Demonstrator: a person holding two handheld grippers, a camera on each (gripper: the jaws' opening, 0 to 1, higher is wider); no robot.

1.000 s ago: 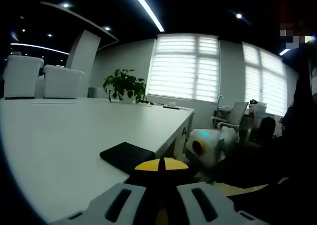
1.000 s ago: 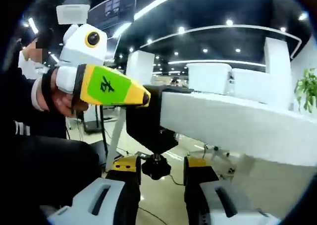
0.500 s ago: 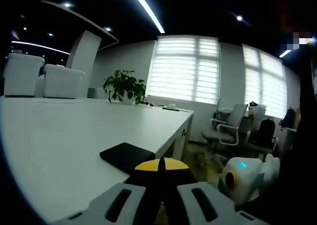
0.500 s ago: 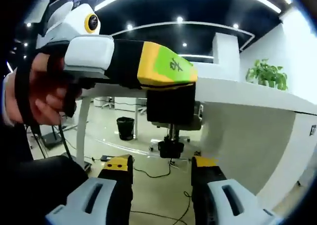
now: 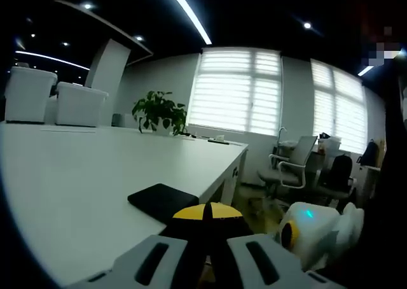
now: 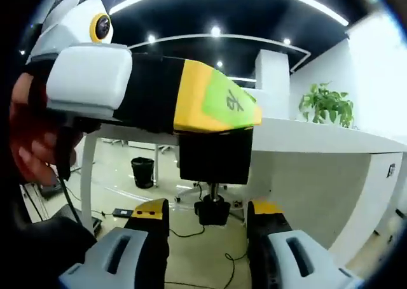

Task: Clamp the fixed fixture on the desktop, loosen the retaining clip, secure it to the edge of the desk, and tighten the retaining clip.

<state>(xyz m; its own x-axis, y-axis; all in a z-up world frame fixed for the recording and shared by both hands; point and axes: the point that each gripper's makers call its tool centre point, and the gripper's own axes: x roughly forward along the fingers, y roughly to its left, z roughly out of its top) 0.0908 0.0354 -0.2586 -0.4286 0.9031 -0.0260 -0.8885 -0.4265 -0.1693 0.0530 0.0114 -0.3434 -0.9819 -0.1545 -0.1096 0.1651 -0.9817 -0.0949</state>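
**A:** Start with the left claw (image 5: 205, 220). What is it doing?

**B:** In the left gripper view its two yellow-tipped jaws are pressed together with only a thin dark seam between them, and they sit on a black fixture (image 5: 163, 200) at the near edge of the white desk (image 5: 82, 174). In the right gripper view the same claw (image 6: 245, 114) comes in from the left, held by a person's hand (image 6: 35, 142), clamped on the top of that black fixture (image 6: 215, 155), which hangs down over the desk's edge (image 6: 318, 136).

**A:** And the right claw?

**B:** The right claw (image 6: 206, 211) is spread, jaws well apart. Between the jaw tips hangs a black round knob (image 6: 212, 211) on a short screw under the fixture. Whether the jaws touch the knob, I cannot tell. In the left gripper view, the right claw's white body (image 5: 311, 228) shows low to the right, below the desk's edge.

**A:** So where exactly is the fixture?

**B:** At the desk's edge: a flat black part lies on the desktop, the block hangs below it, and the knob sits underneath.

**A:** Further out?

**B:** A potted plant (image 5: 159, 111) at the far end of the desk, windows with blinds (image 5: 238, 88) behind it, office chairs (image 5: 296, 165) to the right, and a small black bin (image 6: 141, 171) on the floor under the desk.
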